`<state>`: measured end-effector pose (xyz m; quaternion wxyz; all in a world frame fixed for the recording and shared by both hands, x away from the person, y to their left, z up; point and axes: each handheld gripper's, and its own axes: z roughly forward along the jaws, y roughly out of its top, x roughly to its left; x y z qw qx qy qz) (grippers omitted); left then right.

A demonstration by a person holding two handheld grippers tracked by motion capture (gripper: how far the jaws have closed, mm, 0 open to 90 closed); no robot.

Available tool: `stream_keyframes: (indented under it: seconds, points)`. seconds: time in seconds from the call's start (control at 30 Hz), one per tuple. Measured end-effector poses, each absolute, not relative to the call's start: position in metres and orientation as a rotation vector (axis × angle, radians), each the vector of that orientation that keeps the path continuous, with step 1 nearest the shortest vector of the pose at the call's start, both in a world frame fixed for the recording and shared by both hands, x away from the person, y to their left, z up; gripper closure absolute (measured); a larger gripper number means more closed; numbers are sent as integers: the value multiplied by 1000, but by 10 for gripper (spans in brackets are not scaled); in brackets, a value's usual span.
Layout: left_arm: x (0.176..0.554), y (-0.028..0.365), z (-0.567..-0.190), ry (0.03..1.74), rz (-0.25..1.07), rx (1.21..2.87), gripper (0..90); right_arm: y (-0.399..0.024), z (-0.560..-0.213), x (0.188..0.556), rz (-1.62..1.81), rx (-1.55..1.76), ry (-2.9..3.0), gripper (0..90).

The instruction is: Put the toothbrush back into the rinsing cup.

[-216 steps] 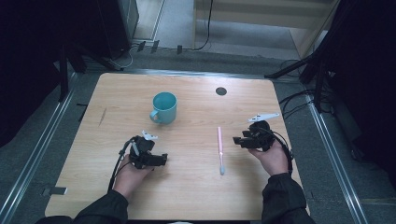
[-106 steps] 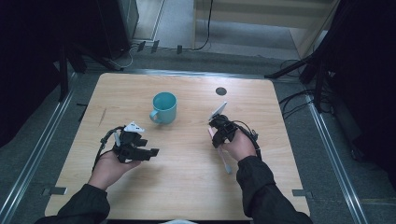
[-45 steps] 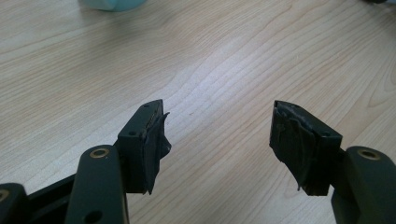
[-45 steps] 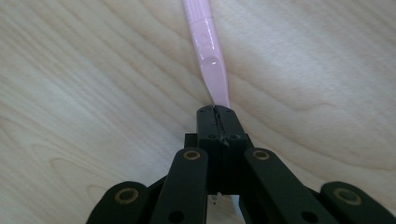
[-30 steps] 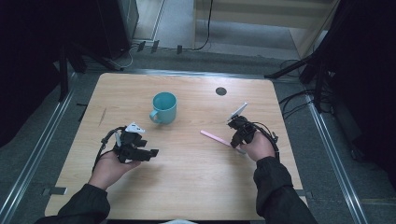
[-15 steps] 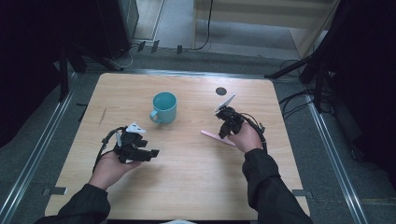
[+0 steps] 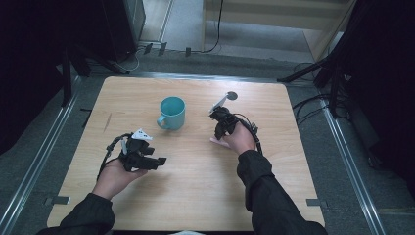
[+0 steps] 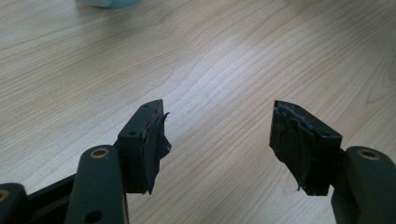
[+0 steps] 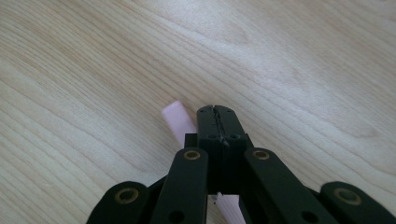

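The wooden counter (image 7: 195,196) takes up the middle of the high view, with a teal mug (image 7: 172,112) standing just above its centre. At lower left the left claw (image 7: 159,160) hovers, jaws apart on nothing. Right of the mug, the right claw (image 7: 219,131) is clamped on a pink stick (image 9: 177,120), whose end pokes out at mid-frame.

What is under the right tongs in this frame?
A pink stick passes beneath the shut right tongs, one end poking out on the wooden table. Its middle is covered by them, so whether they pinch it is unclear.
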<state>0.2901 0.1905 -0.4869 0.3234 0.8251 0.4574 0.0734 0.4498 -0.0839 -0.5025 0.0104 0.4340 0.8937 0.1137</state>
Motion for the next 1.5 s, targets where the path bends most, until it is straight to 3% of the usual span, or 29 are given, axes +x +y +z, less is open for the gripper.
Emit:
stream_keyframes:
  seconds: [0.53,1.5]
  points:
    - [290,189,-487,1200,196,2170,357,-72,-503,421,363,1274,2859,900]
    - [290,186,-489,1197,193,2183,357,-107,-502,359,398,1246,2934,900]
